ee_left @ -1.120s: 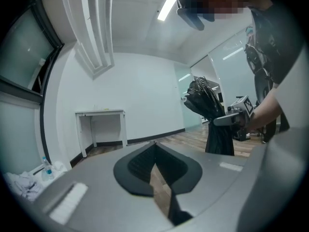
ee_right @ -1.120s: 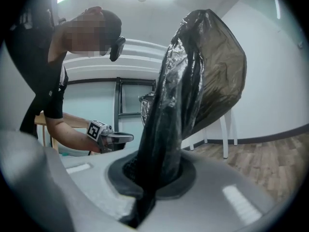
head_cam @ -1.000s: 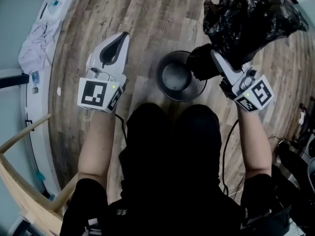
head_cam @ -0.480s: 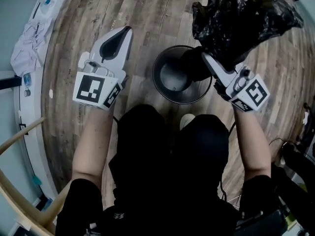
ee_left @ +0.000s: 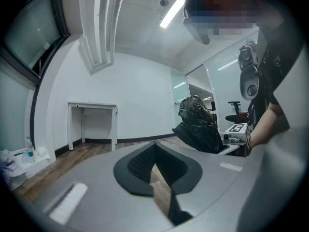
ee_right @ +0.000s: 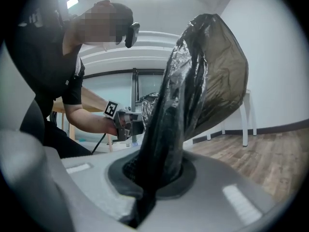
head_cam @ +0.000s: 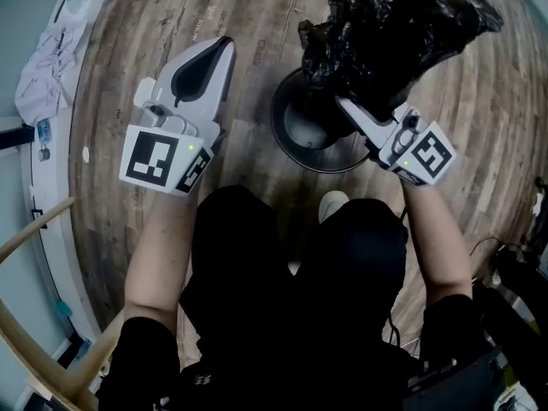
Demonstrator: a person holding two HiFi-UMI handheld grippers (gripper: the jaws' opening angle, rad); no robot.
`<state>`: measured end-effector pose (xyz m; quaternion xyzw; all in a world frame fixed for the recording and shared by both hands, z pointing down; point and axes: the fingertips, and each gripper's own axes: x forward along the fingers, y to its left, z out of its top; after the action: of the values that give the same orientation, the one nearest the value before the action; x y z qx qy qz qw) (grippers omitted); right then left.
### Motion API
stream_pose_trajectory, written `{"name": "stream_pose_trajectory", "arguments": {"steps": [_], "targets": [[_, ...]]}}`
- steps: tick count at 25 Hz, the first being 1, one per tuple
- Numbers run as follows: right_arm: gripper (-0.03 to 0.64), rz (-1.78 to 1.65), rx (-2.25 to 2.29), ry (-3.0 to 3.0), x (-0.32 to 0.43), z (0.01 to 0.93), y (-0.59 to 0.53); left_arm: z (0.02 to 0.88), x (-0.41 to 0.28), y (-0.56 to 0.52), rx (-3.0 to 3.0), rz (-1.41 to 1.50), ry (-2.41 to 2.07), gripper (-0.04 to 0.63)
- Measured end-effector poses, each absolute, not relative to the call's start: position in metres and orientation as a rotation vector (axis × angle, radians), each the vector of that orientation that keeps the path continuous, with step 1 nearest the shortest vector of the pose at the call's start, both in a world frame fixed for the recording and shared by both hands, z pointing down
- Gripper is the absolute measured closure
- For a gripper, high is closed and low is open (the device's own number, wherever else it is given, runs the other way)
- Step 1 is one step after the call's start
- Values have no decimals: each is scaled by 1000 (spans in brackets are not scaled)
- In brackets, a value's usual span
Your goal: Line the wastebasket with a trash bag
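Note:
A round dark wastebasket (head_cam: pixel 300 131) stands on the wood floor between my two grippers in the head view. A crumpled black trash bag (head_cam: pixel 390 32) bulges above its right rim. My right gripper (head_cam: pixel 342 105) is shut on the bag, and in the right gripper view the bag (ee_right: pixel 193 100) rises from between the jaws as a twisted bundle. My left gripper (head_cam: pixel 224 48) is shut with nothing in it, to the left of the basket and apart from it. In the left gripper view the bag (ee_left: pixel 198 124) shows at the right, beyond the tips of the left gripper (ee_left: pixel 155 144).
A white table (ee_left: pixel 91 122) stands against the far wall. Crumpled cloth and a bottle (head_cam: pixel 43 67) lie at the floor's left edge. A wooden chair frame (head_cam: pixel 34 315) is at lower left. The person's knees and a shoe (head_cam: pixel 332 204) are just below the basket.
My right gripper has carried the bag left and down, so it now hangs over the basket's right rim. The left gripper has sunk a little.

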<state>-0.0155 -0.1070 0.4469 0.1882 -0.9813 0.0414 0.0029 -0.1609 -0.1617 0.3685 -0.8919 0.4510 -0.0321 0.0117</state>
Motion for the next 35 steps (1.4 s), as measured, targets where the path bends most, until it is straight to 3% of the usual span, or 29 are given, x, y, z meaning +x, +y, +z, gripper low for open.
{"name": "stream_pose_trajectory", "arguments": {"steps": [1,7,12,35], "targets": [[612,119,579,-3072,-16,448,-106,368,-162,-160,-2781,-102,1413,589],[439,113,424,-3012,-20,464,-92,372,-164,-155,-2780,-115,1439,589],[342,171,374,-2940,-7,481,-87,366,-153,-156,-2777,-96,1419,589],[333,69,251,-2641,59,531,-56,379,-92,-163,-2857,-105,1329,589]]}}
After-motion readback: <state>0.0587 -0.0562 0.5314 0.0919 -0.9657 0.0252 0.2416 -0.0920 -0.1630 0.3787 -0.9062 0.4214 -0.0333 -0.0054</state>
